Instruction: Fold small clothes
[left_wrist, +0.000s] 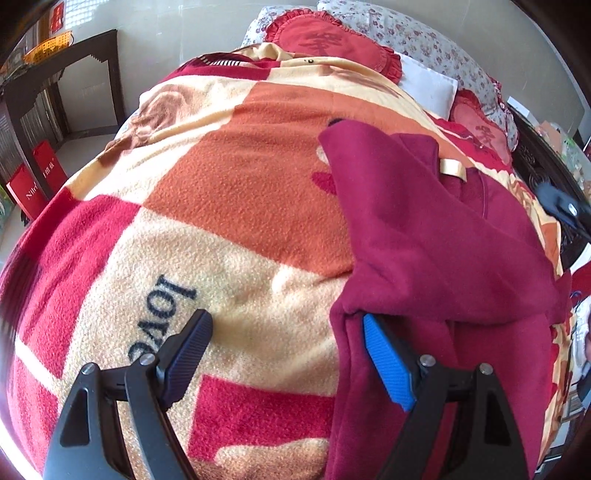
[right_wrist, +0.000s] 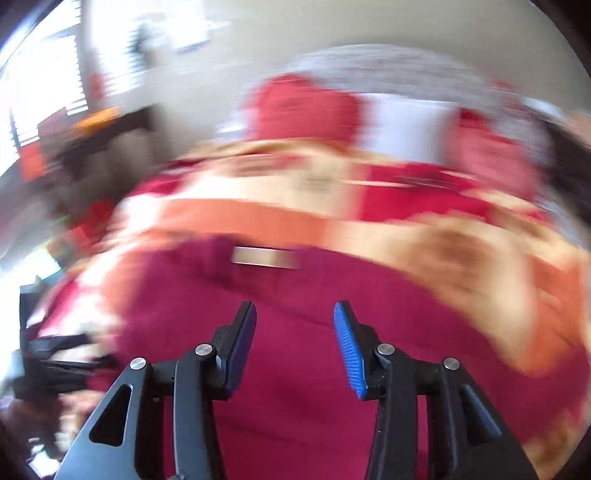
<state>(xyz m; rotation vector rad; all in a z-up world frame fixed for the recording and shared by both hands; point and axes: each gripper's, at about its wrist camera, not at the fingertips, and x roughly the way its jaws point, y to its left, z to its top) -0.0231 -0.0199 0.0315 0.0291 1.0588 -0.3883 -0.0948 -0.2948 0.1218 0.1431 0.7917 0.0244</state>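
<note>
While the right wrist view is heavily blurred, the left wrist view is sharp. At far left in the left view stand a dark shelf (left_wrist: 62, 85) bearing an orange basket (left_wrist: 48, 46), and red bags (left_wrist: 33, 181) on the floor. A checked blanket (left_wrist: 221, 177) in cream, orange and red covers the bed; the word "love" (left_wrist: 159, 317) is printed on it.

The left gripper (left_wrist: 286, 341) hangs over the blanket with its jaws spread wide and nothing between them. Its left finger is above the cream patch; its blue right finger (left_wrist: 388, 362) sits just at the left edge of the garment (left_wrist: 424, 240). This maroon fleece garment lies on the right part of the blanket, one flap folded over, a cream label (left_wrist: 452, 168) showing near its neck. Red cushions (left_wrist: 332, 40) and a white pillow (left_wrist: 428, 86) lie at the head of the bed.

The right gripper (right_wrist: 295, 321) hovers above the garment (right_wrist: 295, 387), jaws parted, empty. The label (right_wrist: 264, 256) is just beyond its fingertips.
</note>
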